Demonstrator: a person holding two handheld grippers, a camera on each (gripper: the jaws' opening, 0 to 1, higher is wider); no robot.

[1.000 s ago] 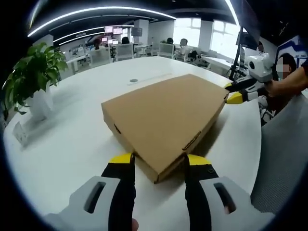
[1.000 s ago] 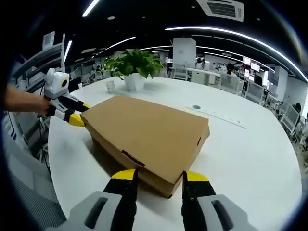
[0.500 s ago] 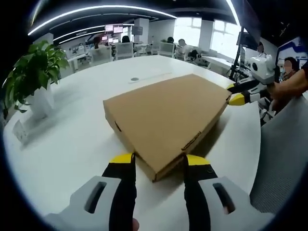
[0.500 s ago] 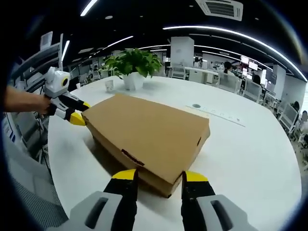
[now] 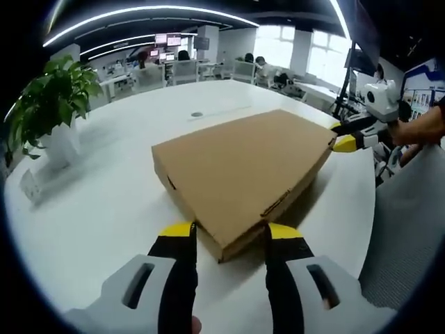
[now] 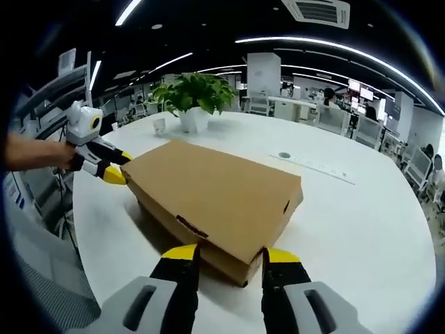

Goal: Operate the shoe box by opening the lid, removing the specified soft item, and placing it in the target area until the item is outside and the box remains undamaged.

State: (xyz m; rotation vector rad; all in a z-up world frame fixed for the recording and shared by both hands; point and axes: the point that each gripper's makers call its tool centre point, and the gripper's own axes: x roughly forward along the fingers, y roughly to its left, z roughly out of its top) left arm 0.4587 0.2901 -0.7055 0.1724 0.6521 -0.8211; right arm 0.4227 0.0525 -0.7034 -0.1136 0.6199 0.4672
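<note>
A closed brown cardboard shoe box [image 5: 243, 167] lies flat on a round white table [image 5: 104, 209], its lid down. My left gripper [image 5: 231, 233] stands open, and the box's near corner sits between its yellow-tipped jaws. The right gripper [image 5: 339, 136] shows at the box's far right corner, held by a hand. In the right gripper view the same box [image 6: 215, 195] fills the middle. My right gripper [image 6: 233, 256] is open around its near corner. The left gripper [image 6: 117, 167] sits at the far left corner. The box's contents are hidden.
A potted plant [image 5: 49, 104] in a white pot stands at the table's left, also seen as the plant [image 6: 195, 97] behind the box. A round cable port [image 6: 283, 154] and a long strip [image 6: 316, 168] lie beyond. A grey chair [image 5: 410, 229] borders the table edge.
</note>
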